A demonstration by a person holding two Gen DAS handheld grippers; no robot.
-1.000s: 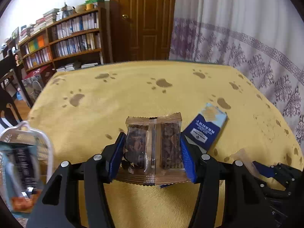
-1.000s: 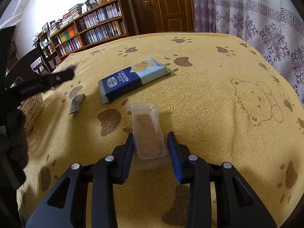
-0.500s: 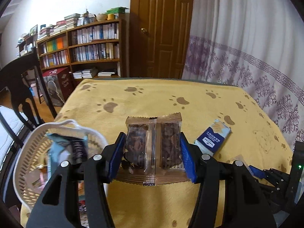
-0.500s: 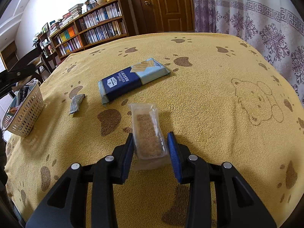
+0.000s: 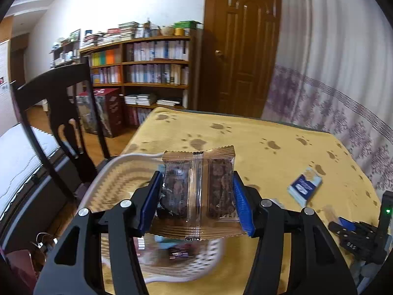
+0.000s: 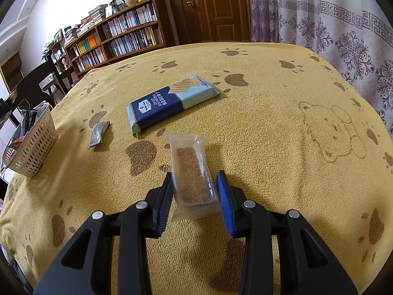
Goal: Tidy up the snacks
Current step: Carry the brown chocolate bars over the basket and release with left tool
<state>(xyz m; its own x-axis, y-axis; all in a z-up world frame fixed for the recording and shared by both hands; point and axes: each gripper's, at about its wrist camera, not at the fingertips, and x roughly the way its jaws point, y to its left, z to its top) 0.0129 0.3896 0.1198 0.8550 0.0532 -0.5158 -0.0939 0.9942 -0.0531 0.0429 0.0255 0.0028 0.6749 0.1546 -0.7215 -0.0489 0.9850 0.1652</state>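
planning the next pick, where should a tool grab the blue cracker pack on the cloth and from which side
Grip the blue cracker pack across its short width near the middle, coming straight down from above. It lies flat on the yellow cloth as a long thin slab, angled with its dark end towards the basket, so the fingers should probably turn to straddle the two long edges. Nothing crowds either edge.
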